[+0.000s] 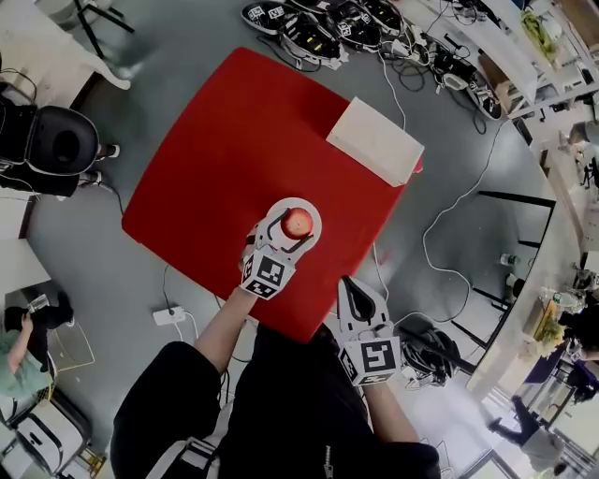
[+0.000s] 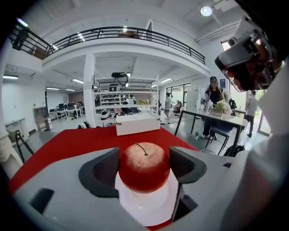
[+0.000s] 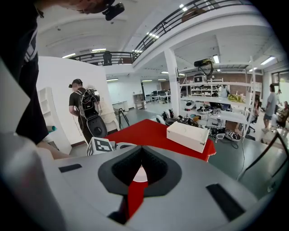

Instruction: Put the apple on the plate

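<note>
A red apple (image 1: 298,223) (image 2: 143,166) with a short stem sits upright on a small white plate (image 1: 280,210) (image 2: 145,208) near the front edge of the red table (image 1: 243,140). My left gripper (image 1: 294,230) reaches over the plate from the near side, and its dark pads (image 2: 104,171) press against both flanks of the apple. My right gripper (image 1: 352,284) (image 3: 141,165) hovers at the table's front edge, right of the plate, shut with nothing in it. Through its narrow slit a sliver of the plate (image 3: 140,174) shows.
A flat white box (image 1: 374,140) (image 2: 137,124) (image 3: 187,135) lies at the table's far right corner. On the floor are a power strip (image 1: 170,315), cables and several spare grippers (image 1: 318,28). A black chair (image 1: 61,140) stands to the left. People stand around the room.
</note>
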A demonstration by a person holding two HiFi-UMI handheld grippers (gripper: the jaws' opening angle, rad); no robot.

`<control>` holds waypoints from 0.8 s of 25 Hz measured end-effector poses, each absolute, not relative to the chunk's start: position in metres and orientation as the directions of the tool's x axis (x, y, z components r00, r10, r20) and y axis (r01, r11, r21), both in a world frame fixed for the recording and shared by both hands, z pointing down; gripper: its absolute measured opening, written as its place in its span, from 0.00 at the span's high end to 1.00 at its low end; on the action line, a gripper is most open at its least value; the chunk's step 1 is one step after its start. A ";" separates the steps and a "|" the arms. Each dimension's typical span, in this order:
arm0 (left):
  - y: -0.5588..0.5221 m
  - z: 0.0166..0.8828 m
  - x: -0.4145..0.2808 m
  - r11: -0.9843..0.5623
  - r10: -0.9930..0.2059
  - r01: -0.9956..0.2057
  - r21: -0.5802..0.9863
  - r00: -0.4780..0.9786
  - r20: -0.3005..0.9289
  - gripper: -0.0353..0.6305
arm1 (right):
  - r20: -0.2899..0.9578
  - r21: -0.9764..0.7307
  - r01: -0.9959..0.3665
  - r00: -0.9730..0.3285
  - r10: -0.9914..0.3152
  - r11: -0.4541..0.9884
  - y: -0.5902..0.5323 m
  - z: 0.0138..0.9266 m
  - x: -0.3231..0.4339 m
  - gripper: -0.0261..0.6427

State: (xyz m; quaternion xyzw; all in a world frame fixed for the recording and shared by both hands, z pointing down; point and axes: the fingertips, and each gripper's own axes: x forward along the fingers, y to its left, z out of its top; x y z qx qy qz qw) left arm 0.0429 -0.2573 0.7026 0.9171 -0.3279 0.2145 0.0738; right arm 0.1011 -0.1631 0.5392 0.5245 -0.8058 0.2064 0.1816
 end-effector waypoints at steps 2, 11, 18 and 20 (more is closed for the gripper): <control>-0.259 0.714 0.042 -0.776 -0.567 -0.631 -0.005 0.693 0.446 0.42 | 0.522 -0.137 -0.925 -0.372 -0.768 0.355 -0.159 0.543 0.107 0.94; -0.255 0.741 0.039 -0.799 -0.530 -0.601 0.007 0.709 0.465 0.42 | 0.537 -0.153 -0.938 -0.343 -0.771 0.311 -0.162 0.551 0.117 0.94; -0.252 0.743 0.042 -0.810 -0.504 -0.586 0.014 0.709 0.493 0.40 | 0.522 -0.166 -0.930 -0.364 -0.772 0.327 -0.163 0.548 0.116 0.94; -0.252 0.737 0.039 -0.808 -0.506 -0.589 0.017 0.709 0.491 0.38 | 0.517 -0.166 -0.930 -0.366 -0.774 0.328 -0.163 0.547 0.115 0.94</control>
